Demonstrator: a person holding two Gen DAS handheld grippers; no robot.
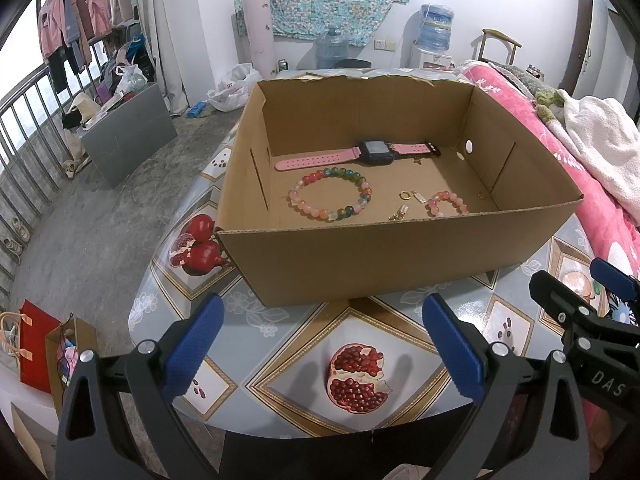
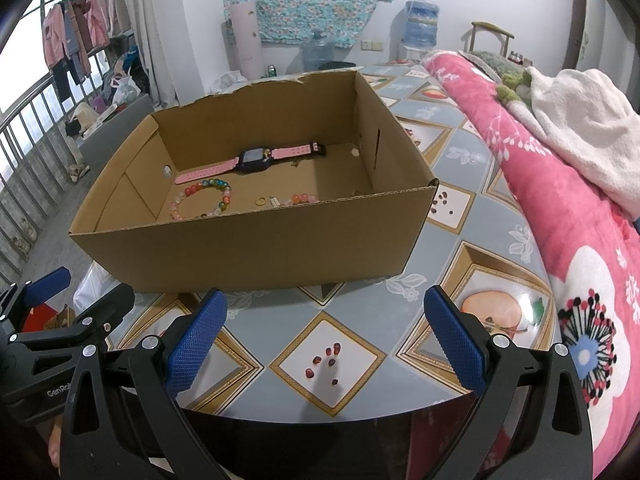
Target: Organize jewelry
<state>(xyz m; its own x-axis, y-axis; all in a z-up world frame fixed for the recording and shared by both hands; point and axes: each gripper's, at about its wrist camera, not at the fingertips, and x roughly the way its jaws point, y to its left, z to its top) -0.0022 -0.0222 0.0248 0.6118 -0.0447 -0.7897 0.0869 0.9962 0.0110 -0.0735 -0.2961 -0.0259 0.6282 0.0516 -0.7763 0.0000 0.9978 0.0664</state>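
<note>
An open cardboard box (image 1: 400, 264) (image 2: 248, 256) stands on the patterned table. Inside lie a pink-strapped watch (image 1: 360, 153) (image 2: 252, 159), a large multicoloured bead bracelet (image 1: 332, 197) (image 2: 200, 196), a small pink bead bracelet (image 1: 447, 202) (image 2: 303, 199), a gold ring (image 1: 405, 195) (image 2: 261, 201) and small gold pieces (image 1: 399, 213). My left gripper (image 1: 323, 312) hovers open over the table in front of the box, holding nothing. My right gripper (image 2: 326, 304) is open too, just before the box's near wall, and shows at the right edge of the left wrist view (image 1: 576, 280).
A pink flowered quilt (image 2: 560, 200) and white blanket (image 2: 588, 120) lie along the table's right side. The table edge (image 1: 168, 264) drops to the floor on the left, with a grey cabinet (image 1: 128, 136), paper bags (image 1: 44, 356) and a clothes rack (image 1: 80, 20) beyond.
</note>
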